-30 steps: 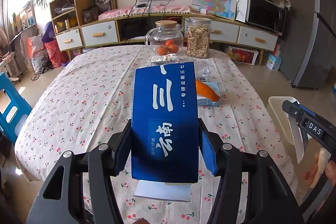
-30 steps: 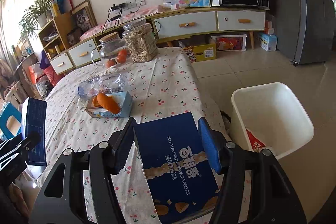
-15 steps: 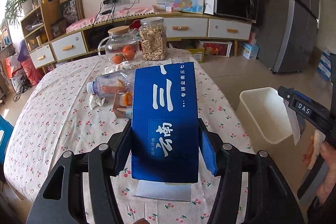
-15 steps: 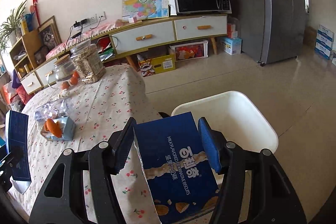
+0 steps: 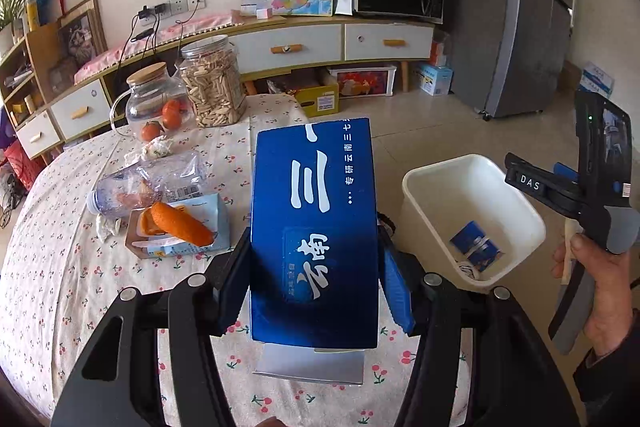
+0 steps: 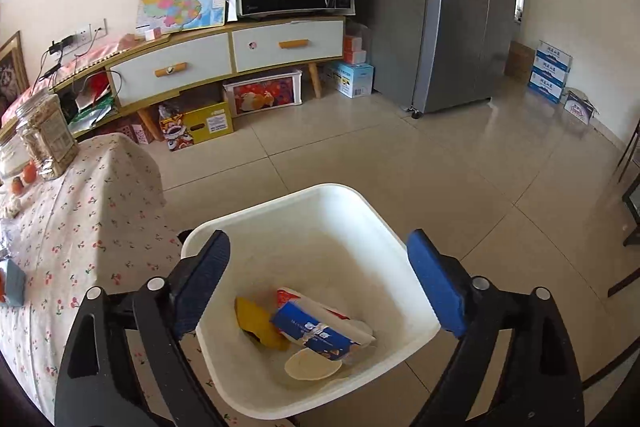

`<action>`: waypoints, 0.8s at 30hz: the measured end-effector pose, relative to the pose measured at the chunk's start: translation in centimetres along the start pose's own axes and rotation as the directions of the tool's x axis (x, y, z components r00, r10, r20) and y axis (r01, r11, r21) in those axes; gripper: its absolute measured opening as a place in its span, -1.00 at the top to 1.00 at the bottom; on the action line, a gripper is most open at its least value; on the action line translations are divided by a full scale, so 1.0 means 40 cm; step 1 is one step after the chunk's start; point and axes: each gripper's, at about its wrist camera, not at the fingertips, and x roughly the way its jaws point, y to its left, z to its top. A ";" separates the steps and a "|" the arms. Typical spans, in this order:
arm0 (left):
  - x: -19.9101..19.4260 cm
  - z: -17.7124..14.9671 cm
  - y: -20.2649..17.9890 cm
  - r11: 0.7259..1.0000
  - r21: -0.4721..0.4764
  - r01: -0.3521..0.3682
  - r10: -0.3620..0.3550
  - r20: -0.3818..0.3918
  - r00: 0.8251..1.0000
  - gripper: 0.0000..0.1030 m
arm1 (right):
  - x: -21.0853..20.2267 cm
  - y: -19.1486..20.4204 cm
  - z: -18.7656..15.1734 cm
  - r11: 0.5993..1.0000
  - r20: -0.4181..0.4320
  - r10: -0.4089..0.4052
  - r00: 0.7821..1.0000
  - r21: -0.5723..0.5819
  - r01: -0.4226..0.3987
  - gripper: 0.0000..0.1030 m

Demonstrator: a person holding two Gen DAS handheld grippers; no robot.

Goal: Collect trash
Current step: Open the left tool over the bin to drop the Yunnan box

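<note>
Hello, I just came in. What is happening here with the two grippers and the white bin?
A person is clearing trash from a table. The left gripper is shut on a dark blue carton, held above the floral tablecloth. The right gripper is open and empty above the white bin on the floor, where a blue biscuit box lies. A crushed bottle and orange peel remain on the table.

A tall dark-blue carton (image 5: 314, 227) with white characters is held upright between the left claw's pads (image 5: 236, 279). A white bin (image 6: 384, 239) stands on the floor beside the desk; inside it a blue biscuit box (image 6: 316, 329) lies tilted on yellow scraps. On the desk, a crushed clear bottle (image 5: 148, 179) and a light-blue carton (image 5: 200, 223) topped with orange peel (image 5: 180, 223) are seen.
</note>
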 end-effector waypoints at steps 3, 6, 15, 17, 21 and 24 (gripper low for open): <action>0.017 0.019 -0.044 0.999 0.032 0.031 -0.031 0.001 1.000 -0.11 | 0.007 -0.036 -0.011 0.999 -0.013 -0.014 1.000 0.029 0.014 -0.82; 0.034 0.037 -0.094 0.996 0.068 0.057 -0.057 0.005 0.998 -0.11 | 0.006 -0.075 -0.027 0.998 -0.019 -0.035 0.999 0.056 0.036 -0.85; 0.090 0.077 -0.251 0.978 0.153 0.145 -0.143 -0.023 0.989 -0.11 | -0.011 -0.184 -0.073 0.986 -0.048 -0.075 0.996 0.145 0.082 -0.86; 0.102 0.083 -0.281 0.973 0.169 0.159 -0.156 -0.030 0.987 -0.11 | -0.013 -0.200 -0.082 0.984 -0.053 -0.082 0.995 0.151 0.089 -0.86; 0.128 0.101 -0.334 0.964 0.180 0.198 -0.191 -0.051 0.980 -0.11 | -0.016 -0.222 -0.086 0.983 -0.050 -0.099 0.994 0.152 0.106 -0.86; 0.147 0.123 -0.376 0.956 0.184 0.229 -0.221 -0.064 0.973 -0.12 | -0.017 -0.239 -0.083 0.980 -0.047 -0.111 0.993 0.163 0.117 -0.86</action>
